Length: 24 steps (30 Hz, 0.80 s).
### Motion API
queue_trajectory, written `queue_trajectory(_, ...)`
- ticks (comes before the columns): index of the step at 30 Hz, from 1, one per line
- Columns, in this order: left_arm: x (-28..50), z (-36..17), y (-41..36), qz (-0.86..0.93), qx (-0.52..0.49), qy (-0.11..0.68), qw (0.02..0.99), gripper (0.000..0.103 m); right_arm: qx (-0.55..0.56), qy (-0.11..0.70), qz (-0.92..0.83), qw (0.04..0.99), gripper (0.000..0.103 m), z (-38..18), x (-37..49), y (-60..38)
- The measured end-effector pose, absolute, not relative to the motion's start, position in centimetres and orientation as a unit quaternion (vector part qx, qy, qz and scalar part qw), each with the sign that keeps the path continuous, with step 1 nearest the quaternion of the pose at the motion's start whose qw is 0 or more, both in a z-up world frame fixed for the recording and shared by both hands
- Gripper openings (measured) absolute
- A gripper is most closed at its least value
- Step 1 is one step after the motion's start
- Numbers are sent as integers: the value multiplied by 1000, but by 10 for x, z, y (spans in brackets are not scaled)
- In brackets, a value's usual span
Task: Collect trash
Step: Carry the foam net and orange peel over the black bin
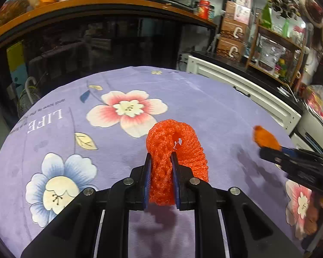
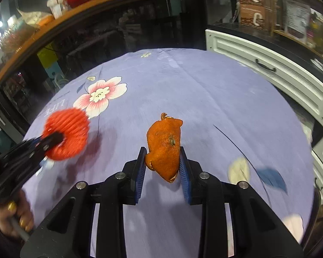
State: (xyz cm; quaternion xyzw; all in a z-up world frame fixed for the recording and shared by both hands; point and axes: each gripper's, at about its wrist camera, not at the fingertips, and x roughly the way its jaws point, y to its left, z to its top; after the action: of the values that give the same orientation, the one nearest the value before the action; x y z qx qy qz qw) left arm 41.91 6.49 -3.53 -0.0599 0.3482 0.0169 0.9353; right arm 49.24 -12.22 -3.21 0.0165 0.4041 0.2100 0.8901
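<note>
Both pieces of trash already lifted above the flowered surface (image 2: pixel 204 99). Left gripper (image 1: pixel 161 163) clamped on red foam net (image 1: pixel 176 150); right gripper (image 2: pixel 161 161) clamped on orange peel (image 2: pixel 164 148), long axis pointing forward. No bin visible.

From here, my left hand-held gripper (image 1: pixel 160 161) holds the foam net (image 1: pixel 176 148) between its pads, above the surface (image 1: pixel 183 99). To its right, my right hand-held gripper (image 2: pixel 161 157) grips the peel (image 2: pixel 164 146), also off the surface. The net and the peel are well apart. Behind the surface runs a shelf (image 1: pixel 97 5); a cabinet (image 2: pixel 269 68) stands to the right.
</note>
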Motion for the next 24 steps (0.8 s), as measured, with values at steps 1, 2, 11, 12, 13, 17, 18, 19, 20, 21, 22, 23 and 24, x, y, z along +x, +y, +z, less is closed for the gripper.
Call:
queue_trajectory(1, 419, -35, 62, 14, -58, 348, 935, 17, 21, 399, 209, 892, 30, -30, 480, -132)
queue_trajectory(2, 419, -35, 59, 9, -54, 347, 936, 17, 22, 396, 207, 894, 30, -28, 471, -141)
queue_trajectory(11, 413, -30, 18, -39, -34, 350, 935, 17, 10, 356, 153, 922, 30, -20, 373, -230)
queue_trajectory(12, 410, -27, 12, -47, -32, 348, 936, 17, 10, 353, 146, 924, 30, -20, 363, -240)
queue_trajectory(13, 406, -24, 5, -57, -30, 345, 936, 17, 11, 349, 137, 927, 30, -20, 352, -251)
queue_trajectory(17, 389, -10, -32, -108, -26, 338, 934, 17, 9, 339, 101, 935, 30, -26, 318, -290)
queue_trajectory(18, 384, -7, -42, -117, -21, 335, 935, 17, 13, 340, 90, 936, 30, -30, 309, -303)
queue_trajectory(19, 379, -4, -51, -127, -17, 332, 934, 17, 18, 342, 83, 936, 30, -34, 305, -311)
queue_trajectory(20, 374, 0, -64, -141, -12, 329, 934, 17, 24, 345, 74, 935, 30, -39, 300, -322)
queue_trajectory(21, 369, 2, -73, -151, -10, 327, 933, 17, 30, 349, 68, 934, 30, -44, 299, -329)
queue_trajectory(22, 366, 4, -83, -161, -7, 326, 932, 17, 37, 356, 58, 932, 30, -51, 296, -341)
queue_trajectory(23, 361, 5, -96, -173, -3, 325, 930, 17, 42, 360, 51, 931, 30, -57, 294, -348)
queue_trajectory(24, 358, 6, -107, -183, 1, 325, 928, 17, 47, 364, 42, 929, 30, -64, 292, -358)
